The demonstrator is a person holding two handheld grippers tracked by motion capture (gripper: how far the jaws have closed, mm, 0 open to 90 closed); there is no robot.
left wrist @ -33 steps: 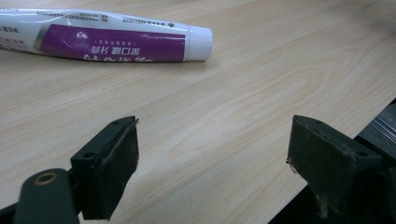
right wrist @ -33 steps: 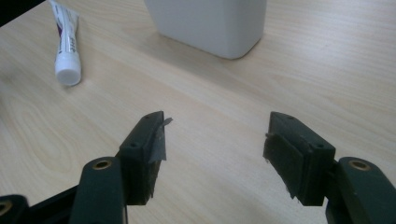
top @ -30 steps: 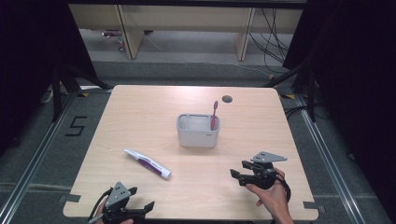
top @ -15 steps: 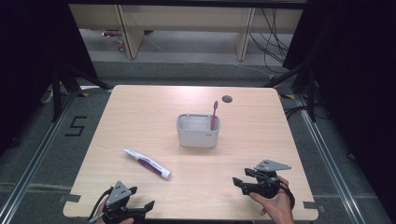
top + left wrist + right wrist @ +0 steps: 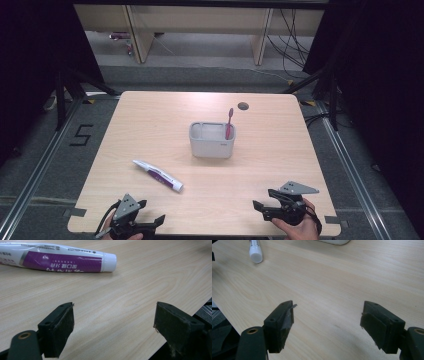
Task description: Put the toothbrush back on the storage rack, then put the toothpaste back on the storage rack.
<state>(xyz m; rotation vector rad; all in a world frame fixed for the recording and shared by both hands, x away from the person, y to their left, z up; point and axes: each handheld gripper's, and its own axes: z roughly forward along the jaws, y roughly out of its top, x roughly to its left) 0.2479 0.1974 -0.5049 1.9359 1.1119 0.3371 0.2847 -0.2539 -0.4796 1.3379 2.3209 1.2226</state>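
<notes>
Since the earlier frame our right gripper (image 5: 263, 209) has drawn back toward the near right corner of the table (image 5: 150, 115), its jaws having just been opening, with nothing between them; our left gripper (image 5: 152, 224) has kept its place at the near left edge, and the tube, cup and brush lie as they did. From the high view the tube (image 5: 157, 175) lies flat on the wood, just ahead of the left gripper, cap toward us and to the right; the cup (image 5: 212, 139) stands mid-table with the brush (image 5: 229, 123) upright at its right side, well apart from both grippers. In the left gripper view our jaws are spread wide and empty over bare wood, the tube (image 5: 60, 261) lying crosswise beyond them. In the right gripper view our jaws stand wide apart and empty too, the tube's cap (image 5: 255, 251) far off at top left. We judge the tube could skid or roll if we close on its round cap end, or buckle if pinched hard mid-body. Nothing stands between the left gripper and the tube; a hole (image 5: 243, 106) sits far behind
</notes>
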